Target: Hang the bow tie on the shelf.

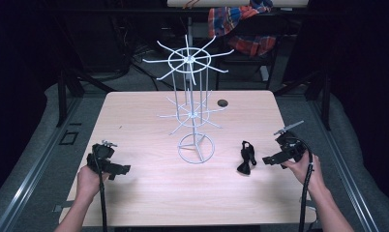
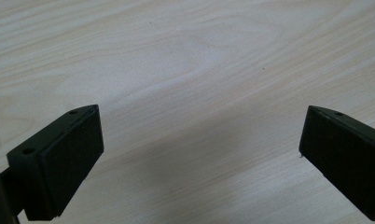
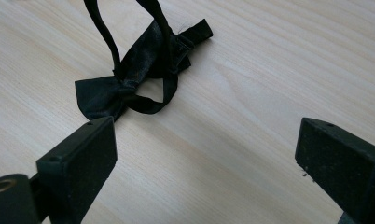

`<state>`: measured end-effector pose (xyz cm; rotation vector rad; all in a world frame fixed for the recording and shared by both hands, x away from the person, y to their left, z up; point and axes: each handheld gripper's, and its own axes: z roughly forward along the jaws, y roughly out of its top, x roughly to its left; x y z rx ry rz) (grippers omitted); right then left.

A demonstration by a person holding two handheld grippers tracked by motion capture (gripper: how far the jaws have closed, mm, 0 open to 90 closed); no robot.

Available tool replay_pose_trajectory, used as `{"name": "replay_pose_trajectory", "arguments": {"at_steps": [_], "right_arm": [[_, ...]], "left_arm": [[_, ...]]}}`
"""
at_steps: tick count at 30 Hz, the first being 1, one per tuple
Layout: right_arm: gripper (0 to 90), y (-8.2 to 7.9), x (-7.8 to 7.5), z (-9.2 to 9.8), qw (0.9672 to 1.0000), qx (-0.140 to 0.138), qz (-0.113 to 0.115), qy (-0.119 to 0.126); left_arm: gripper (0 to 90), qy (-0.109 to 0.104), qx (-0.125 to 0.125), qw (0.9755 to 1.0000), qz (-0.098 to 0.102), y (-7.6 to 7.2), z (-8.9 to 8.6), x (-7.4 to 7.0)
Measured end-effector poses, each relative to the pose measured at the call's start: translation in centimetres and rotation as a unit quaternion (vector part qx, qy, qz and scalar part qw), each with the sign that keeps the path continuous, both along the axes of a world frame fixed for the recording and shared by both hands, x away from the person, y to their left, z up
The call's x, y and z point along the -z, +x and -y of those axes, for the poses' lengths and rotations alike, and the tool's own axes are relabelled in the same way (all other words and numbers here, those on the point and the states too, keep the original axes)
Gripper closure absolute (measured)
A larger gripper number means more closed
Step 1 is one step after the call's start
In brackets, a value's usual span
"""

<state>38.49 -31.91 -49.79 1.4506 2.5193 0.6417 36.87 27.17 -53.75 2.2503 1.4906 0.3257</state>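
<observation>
Right gripper view: right claw [image 3: 204, 158] wide open, nothing held, black bow tie [image 3: 129, 84] flat on bench [image 3: 269, 70] just ahead. Left claw [image 2: 199, 149] wide open over bare wood.

High view overhead, gripper views close, tabletop [image 1: 149, 193] shared

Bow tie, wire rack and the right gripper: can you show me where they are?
bow tie [image 3: 106, 91], right gripper view, on its flat left wing.
wire rack [image 1: 196, 148], high view, on its round base ring.
right gripper [image 1: 269, 160], high view, between the tips of its open jaws.
</observation>
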Motion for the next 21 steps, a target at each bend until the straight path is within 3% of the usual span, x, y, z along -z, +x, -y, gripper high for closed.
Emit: {"name": "replay_pose_trajectory", "arguments": {"at_steps": [6,8,12,18,21], "right_arm": [[0.0,0.3,0.3,-0.4,0.9999,-0.012,0.003,0.006],[0.0,0.4,0.3,-0.7,0.9998,-0.019,0.001,-0.003],[0.0,0.8,0.2,-1.2,0.9997,-0.022,0.013,0.001],[3.4,1.7,0.2,-1.8,0.9993,-0.034,0.009,-0.007],[4.3,2.4,0.5,-2.2,0.9994,-0.035,0.005,0.001]], "left_arm": [[0.0,0.003,0.0,1.0,-0.001,0.0,0.1,0.0],[0.0,0.001,0.0,1.0,-0.002,0.0,0.1,0.0],[0.0,0.003,-0.001,1.0,0.0,0.1,0.1,0.1],[0.0,0.003,-0.001,1.0,-0.002,0.1,0.2,0.1],[0.0,0.004,0.001,1.0,-0.002,0.0,0.3,0.1]]}}
